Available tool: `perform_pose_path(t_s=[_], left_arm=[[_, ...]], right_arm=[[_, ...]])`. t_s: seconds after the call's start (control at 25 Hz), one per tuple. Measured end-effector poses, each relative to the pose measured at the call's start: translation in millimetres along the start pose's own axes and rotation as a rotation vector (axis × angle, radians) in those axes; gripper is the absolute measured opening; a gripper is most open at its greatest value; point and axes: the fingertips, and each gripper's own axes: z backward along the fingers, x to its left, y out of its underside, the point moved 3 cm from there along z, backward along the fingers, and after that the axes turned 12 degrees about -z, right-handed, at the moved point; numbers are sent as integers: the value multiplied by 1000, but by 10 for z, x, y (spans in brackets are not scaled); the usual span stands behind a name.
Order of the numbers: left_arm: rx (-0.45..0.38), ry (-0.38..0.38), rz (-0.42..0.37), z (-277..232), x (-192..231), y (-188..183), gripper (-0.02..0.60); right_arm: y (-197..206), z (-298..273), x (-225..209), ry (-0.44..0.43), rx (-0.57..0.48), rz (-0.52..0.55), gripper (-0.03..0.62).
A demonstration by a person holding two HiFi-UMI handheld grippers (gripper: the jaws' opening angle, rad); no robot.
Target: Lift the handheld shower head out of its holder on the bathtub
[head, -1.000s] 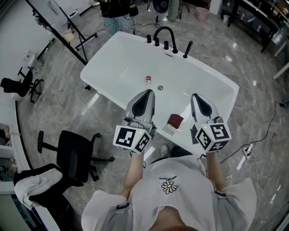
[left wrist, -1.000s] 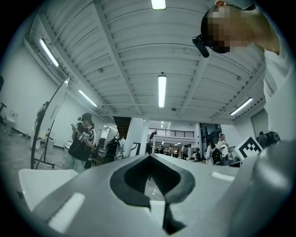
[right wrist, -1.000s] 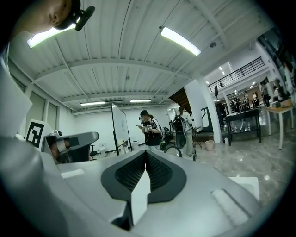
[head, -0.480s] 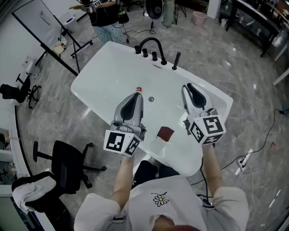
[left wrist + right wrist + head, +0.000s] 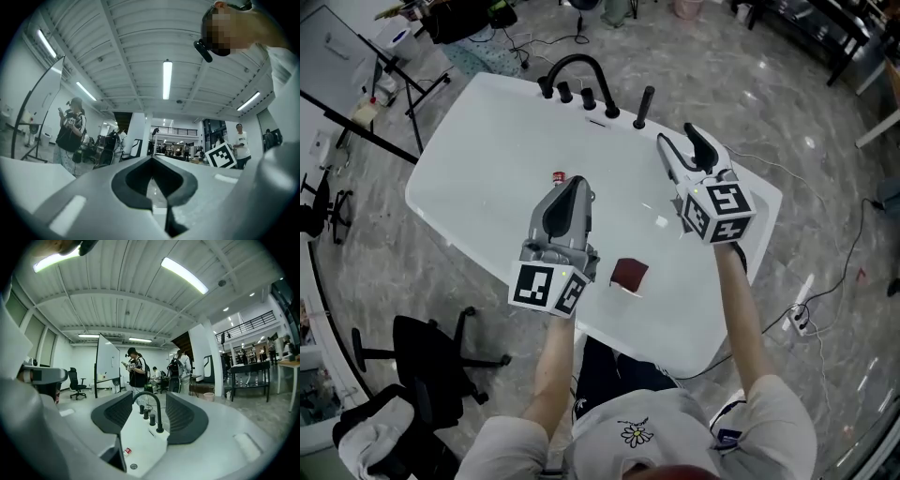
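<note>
Shower head [image 5: 644,106] upright in holder, bathtub [image 5: 478,131] far rim, unlifted. Your right gripper [image 5: 678,141] near it, jaws just opened wide, empty; left gripper [image 5: 572,187] closed. Grasp, lift remain.

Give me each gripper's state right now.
Left gripper: closed, empty.
Right gripper: open, jaws have just been opening, nothing between them.
</note>
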Motion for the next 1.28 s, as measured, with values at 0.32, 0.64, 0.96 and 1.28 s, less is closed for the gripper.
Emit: perform_pose_path(t_s=[0.32,0.64,0.96,1.28], left_arm=[[60,46,54,-550,372,722,1],[70,98,82,-825,652,1326,1],[98,77,124,-746,942,1827,1],[118,51,155,-767,1028,2154,1]], right_arm=[[809,-1203,-712,91,121,-83,279],[1785,-2128,-1356,224,268,-144,285],[2386,-2662,-1645,330,354,-137,284],[2628,-2856,-1827,411,387,-147,221]])
